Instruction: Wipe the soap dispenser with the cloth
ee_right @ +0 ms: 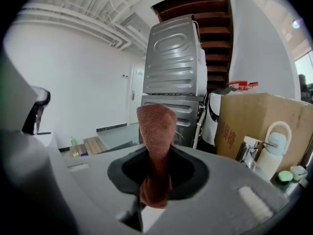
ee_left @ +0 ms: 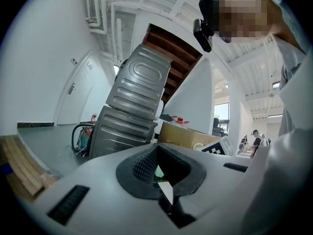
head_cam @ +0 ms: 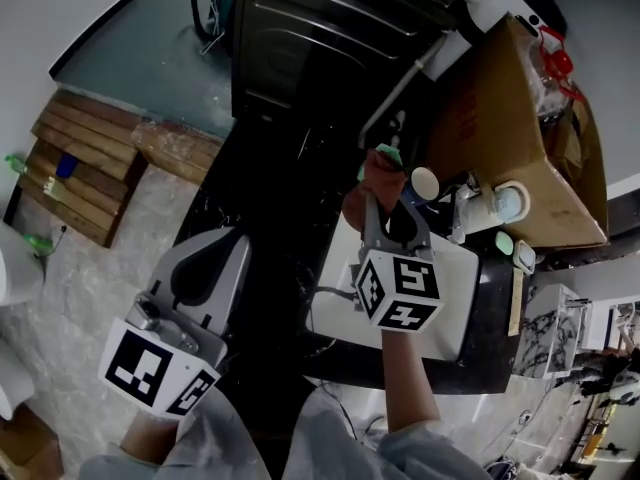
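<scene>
Indoors: white basin (head_cam: 455, 313), black counter (head_cam: 492, 340), washer (head_cam: 330, 28) behind; R claw (ee_right: 155, 156) grips cloth (ee_right: 156, 124).

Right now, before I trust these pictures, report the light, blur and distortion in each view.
Head view: dim, the dark surface swallows detail, yet the cloth in the right gripper reads clearly. Left gripper view: strong fisheye bending, black corners, the left gripper filling the lower half. Right gripper view: same bending, cloth texture sharp, soap dispenser small near the edge.
</scene>
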`<state>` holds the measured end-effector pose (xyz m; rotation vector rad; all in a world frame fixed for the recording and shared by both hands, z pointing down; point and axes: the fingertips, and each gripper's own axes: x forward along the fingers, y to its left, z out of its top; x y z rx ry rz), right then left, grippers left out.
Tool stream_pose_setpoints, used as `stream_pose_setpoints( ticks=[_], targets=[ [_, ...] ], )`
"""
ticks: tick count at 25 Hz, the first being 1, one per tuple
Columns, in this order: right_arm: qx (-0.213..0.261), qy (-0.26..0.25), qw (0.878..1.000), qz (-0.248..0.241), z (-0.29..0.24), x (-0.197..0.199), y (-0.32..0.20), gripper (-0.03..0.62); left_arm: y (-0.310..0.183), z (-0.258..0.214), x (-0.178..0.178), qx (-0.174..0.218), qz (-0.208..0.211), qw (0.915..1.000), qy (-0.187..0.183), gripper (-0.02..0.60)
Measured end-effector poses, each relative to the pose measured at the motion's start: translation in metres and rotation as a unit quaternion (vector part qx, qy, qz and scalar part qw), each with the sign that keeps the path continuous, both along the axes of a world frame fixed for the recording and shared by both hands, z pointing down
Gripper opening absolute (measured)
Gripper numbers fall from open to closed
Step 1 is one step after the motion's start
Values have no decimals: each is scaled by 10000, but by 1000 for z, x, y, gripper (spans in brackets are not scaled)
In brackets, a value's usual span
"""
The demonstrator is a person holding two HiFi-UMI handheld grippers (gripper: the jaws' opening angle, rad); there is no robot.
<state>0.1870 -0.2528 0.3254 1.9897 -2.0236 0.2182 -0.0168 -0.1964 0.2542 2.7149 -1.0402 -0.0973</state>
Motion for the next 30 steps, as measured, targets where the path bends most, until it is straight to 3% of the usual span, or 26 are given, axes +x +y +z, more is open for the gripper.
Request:
stream_pose_setpoints(
  ticks=[11,17,21,30],
  targets=[
    [785,-707,9944,-7,-60,16,77,77,20,-18,38,129,75,9999,28,3],
    [1071,-827,9908,-92,-78,29,112,77,33,-22,59,124,30,9999,34,3],
    [1164,-899,9890,-132,-81,35,127,77,43,-18,74,-9,18,9999,147,3],
    [1105,-1252,9859,93,-68,52,142,77,49,-10,92,-63,142,9999,-24,3]
  ],
)
